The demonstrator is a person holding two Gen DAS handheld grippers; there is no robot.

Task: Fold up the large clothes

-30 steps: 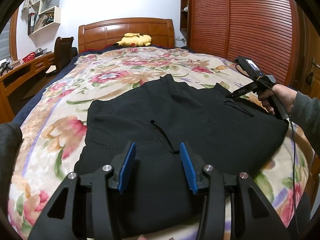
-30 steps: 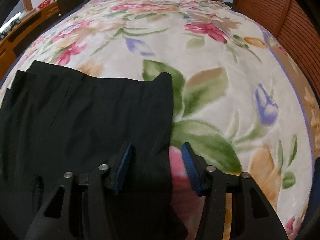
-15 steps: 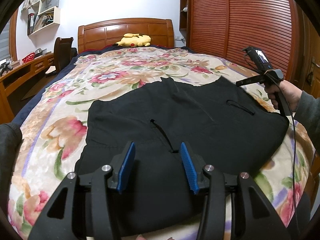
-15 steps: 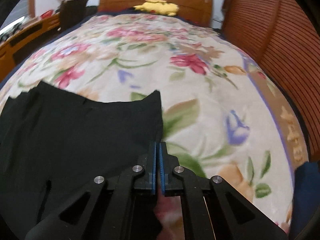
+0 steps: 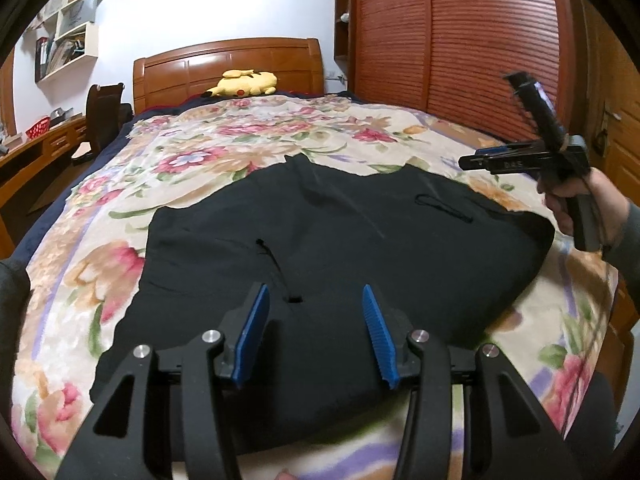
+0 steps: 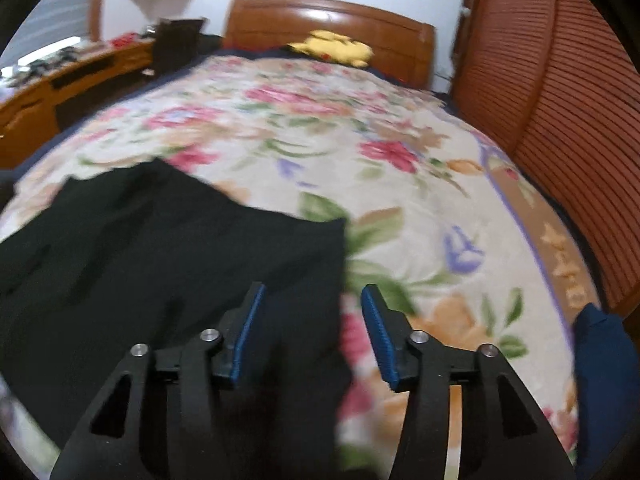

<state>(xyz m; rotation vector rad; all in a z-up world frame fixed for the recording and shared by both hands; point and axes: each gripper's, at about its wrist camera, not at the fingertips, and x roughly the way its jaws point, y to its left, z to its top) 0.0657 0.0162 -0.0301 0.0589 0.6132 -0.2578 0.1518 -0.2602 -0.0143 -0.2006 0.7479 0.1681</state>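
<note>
A large black garment (image 5: 340, 240) lies folded flat on the floral bedspread (image 5: 120, 200). My left gripper (image 5: 316, 320) hovers over its near edge, jaws apart, with nothing between the blue pads. In the right wrist view the garment (image 6: 160, 264) fills the lower left. My right gripper (image 6: 312, 320) is lifted above the garment's right edge; its jaws are opening and hold nothing. From the left wrist view the right gripper (image 5: 476, 160) is seen raised in a hand (image 5: 572, 196) off the garment's far right corner.
A yellow plush toy (image 5: 244, 84) lies against the wooden headboard (image 5: 228, 64). A slatted wooden wardrobe (image 5: 460, 32) runs along the right side of the bed. A desk and chair (image 5: 104, 116) stand to the left. A dark blue cloth (image 6: 604, 372) sits at the bed's right edge.
The right gripper closed empty above the garment's right edge, then opened again while lifting up and away from the cloth. The left gripper stayed in place, open.
</note>
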